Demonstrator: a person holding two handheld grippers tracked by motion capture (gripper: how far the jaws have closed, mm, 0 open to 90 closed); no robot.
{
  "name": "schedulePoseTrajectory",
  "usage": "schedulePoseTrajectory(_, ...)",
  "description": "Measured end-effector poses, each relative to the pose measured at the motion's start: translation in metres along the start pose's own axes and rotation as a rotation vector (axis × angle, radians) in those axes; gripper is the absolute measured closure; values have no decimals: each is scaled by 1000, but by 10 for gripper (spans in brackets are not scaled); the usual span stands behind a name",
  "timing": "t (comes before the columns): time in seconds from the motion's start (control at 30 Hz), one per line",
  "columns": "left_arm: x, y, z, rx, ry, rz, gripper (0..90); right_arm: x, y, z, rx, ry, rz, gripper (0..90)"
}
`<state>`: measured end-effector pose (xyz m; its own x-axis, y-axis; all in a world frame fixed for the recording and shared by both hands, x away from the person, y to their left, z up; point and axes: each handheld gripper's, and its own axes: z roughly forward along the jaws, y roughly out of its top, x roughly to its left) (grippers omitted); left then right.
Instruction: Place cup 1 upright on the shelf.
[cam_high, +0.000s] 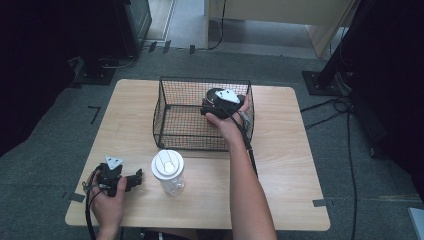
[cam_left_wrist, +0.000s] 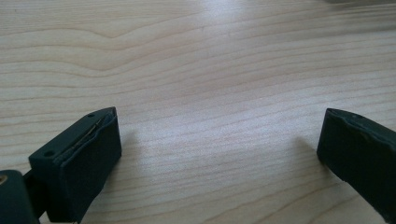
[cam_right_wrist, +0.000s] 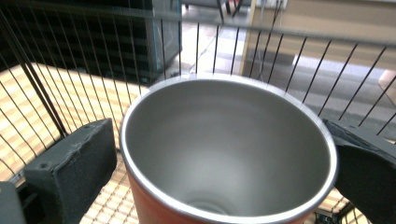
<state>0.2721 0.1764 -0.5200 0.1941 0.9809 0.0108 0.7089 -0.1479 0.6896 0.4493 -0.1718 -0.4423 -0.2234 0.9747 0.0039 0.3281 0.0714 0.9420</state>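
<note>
A metal cup (cam_right_wrist: 224, 149), steel inside and orange-red outside, stands upright on the floor of the black wire basket (cam_high: 165, 107). My right gripper (cam_right_wrist: 219, 177) reaches into the basket's far right part (cam_high: 222, 100); its jaws stand wide on either side of the cup, and the left pad (cam_right_wrist: 79, 158) is just clear of the rim. Near the table's front left, my left gripper (cam_high: 131, 179) rests low. Its jaws (cam_left_wrist: 219, 154) are open over bare wood with nothing between them.
A clear plastic bottle with a white lid (cam_high: 168, 172) stands upright in front of the basket, just right of my left gripper. The light wooden table (cam_high: 285, 165) is bare to the right of my forearm. Cables and dark stands sit on the floor around it.
</note>
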Motion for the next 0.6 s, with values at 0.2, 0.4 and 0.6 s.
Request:
schedulePoseTrajectory(0.2,0,0,0,0,0,-1,4,-1,12,-10,-69,12,0,0)
schedulePoseTrajectory(0.4,0,1,1,0,0,-1,4,0,27,-20,-125,27,5,0)
schedulePoseTrajectory(0.6,0,1,1,-2,0,-3,4,0,36,-37,-164,60,17,0)
